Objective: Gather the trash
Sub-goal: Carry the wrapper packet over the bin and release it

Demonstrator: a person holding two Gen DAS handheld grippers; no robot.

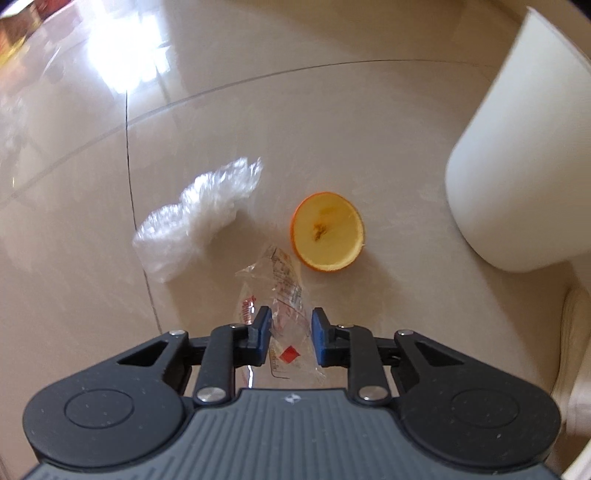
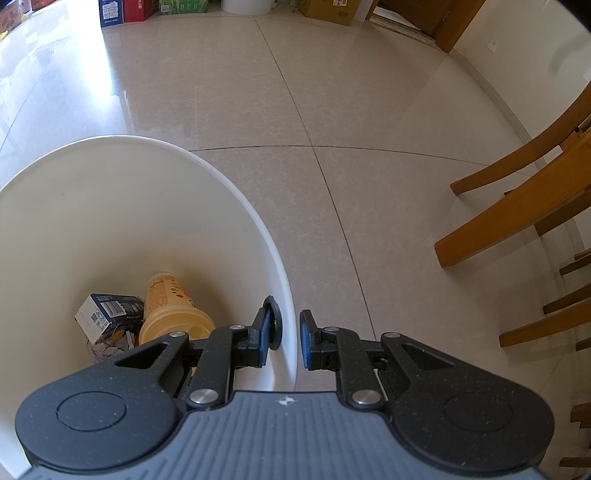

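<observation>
A clear plastic wrapper [image 1: 288, 295] with red print lies on the tiled floor, its near end between the fingers of my left gripper [image 1: 290, 332], which stands open around it. Just beyond are half an orange peel [image 1: 328, 232] and a crumpled clear plastic bag [image 1: 195, 218]. The white bin [image 1: 517, 166] stands at the right. In the right wrist view my right gripper [image 2: 284, 339] straddles the white bin's wall [image 2: 110, 221], one finger inside and one outside, shut on the rim. Inside lie a yellow paper cup [image 2: 173, 306], a small dark box [image 2: 107, 314] and paper scraps.
Wooden chair legs [image 2: 517, 206] stand on the right of the glossy beige tiled floor [image 2: 332, 92]. Cardboard boxes [image 2: 125, 11] line the far wall. A pale furniture edge [image 1: 576, 350] shows at the right of the left wrist view.
</observation>
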